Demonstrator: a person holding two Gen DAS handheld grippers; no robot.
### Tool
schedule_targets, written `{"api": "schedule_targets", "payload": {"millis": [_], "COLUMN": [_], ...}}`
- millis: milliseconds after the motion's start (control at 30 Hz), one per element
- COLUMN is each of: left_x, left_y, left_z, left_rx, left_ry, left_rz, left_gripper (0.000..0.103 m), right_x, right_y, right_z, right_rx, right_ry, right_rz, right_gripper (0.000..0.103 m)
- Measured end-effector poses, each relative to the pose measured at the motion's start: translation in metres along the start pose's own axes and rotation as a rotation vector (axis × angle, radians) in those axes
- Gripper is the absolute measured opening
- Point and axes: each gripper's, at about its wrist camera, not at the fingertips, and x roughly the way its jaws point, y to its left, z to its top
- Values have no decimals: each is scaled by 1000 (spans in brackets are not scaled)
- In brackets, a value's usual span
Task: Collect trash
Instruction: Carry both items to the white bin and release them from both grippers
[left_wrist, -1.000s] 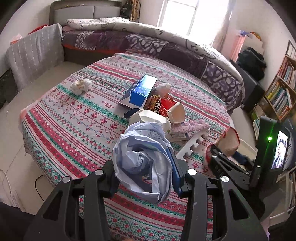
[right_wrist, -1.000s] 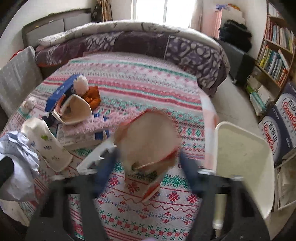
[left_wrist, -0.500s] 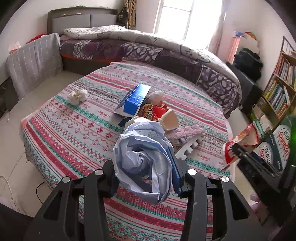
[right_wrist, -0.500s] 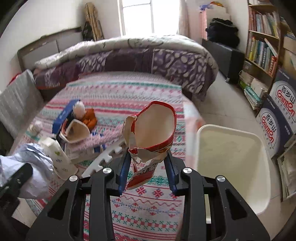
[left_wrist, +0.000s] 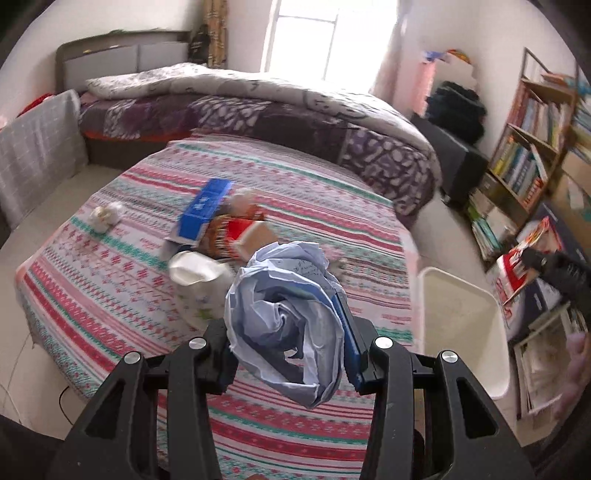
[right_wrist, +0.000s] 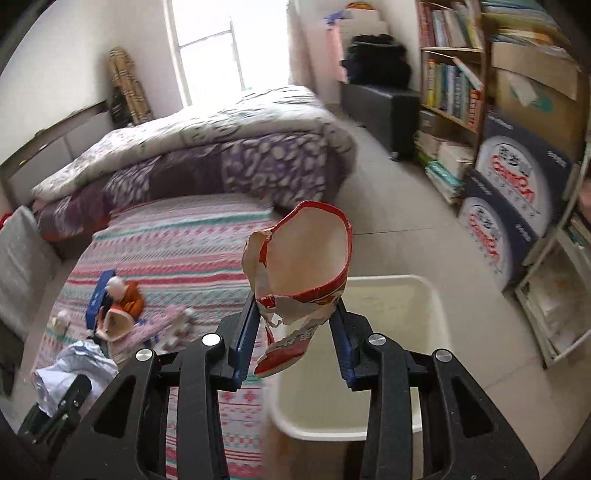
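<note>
Upright, mouth skyward: torn red wrapper (right_wrist: 301, 269) in right gripper (right_wrist: 293, 345), over bin (right_wrist: 437, 306).

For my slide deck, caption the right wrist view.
Right gripper holds a torn red snack bag over the white bin beside the patterned bedspread.

A counter (left_wrist: 110, 295) stands before a bed (left_wrist: 258, 107), with a bin (right_wrist: 424, 295) on the floor at its right edge. On the counter, a box (left_wrist: 205, 210) lies at the far side; just before it lie a wrapper (left_wrist: 236, 232) and a cup (left_wrist: 195, 273), with a small wad (left_wrist: 105, 218) well apart to the left. The left tongs (left_wrist: 288, 332) hold paper (left_wrist: 284, 317) above the counter's near edge. The right tongs (right_wrist: 295, 332) hold a bag (right_wrist: 303, 258) above the bin. Shelves (right_wrist: 450, 85) stand right of the bin.
</note>
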Motion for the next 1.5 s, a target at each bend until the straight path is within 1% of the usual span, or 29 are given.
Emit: {"api": "schedule_targets", "payload": {"millis": [133, 233, 333, 367, 433, 467, 500, 567, 667, 867, 1033, 1133, 1167, 1200, 1367, 1467, 1500], "left_x": [0, 0, 2, 3, 8, 10, 15, 23, 29, 42, 45, 45, 45, 45, 41, 37, 37], "left_y": [-28, -53, -74, -81, -96, -101, -108, -122, -140, -181, -218, -234, -238, -240, -242, -229, -225], "left_z": [3, 7, 12, 14, 17, 18, 19, 20, 18, 15, 17, 20, 22, 24, 32, 34, 35], "left_rx": [70, 119, 154, 162, 170, 169, 167, 165, 182, 217, 262, 277, 278, 275, 280, 300, 306], "left_ry": [6, 19, 37, 46, 72, 85, 103, 132, 150, 188, 186, 189, 192, 188, 161, 138, 129], "left_rz": [-48, -95, -138, -151, -181, -193, -208, -227, -236, -271, -310, -346, -356, -360, -360, -327, -316], "left_gripper": [45, 45, 45, 45, 45, 45, 45, 45, 45, 46, 48, 58, 73, 82, 82, 82, 82], "right_x": [-3, -2, 4, 4, 7, 7, 4, -3, -10, -14, -22, -27, -27, -28, -25, -29, -30], "right_y": [-23, -40, -60, -69, -84, -93, -101, -113, -133, -165, -183, -192, -195, -197, -193, -178, -171], "right_z": [11, 13, 11, 8, 7, 8, 10, 11, 12, 8, 7, 6, 6, 5, 6, 9, 11], "right_rx": [2, 15, 40, 65, 108, 144, 176, 210, 274, 371, 446, 482, 493, 501, 503, 462, 439], "right_ry": [19, 31, 48, 43, 55, 60, 48, 14, -10, -9, -47, -67, -72, -73, -66, -105, -115], "right_rz": [-29, -44, -66, -93, -113, -104, -100, -129, -139, -158, -189, -205, -210, -215, -215, -229, -229], "right_gripper": [38, 41, 58, 68, 70, 72, 77, 85, 87, 89, 90, 90, 90, 91, 92, 92, 94]}}
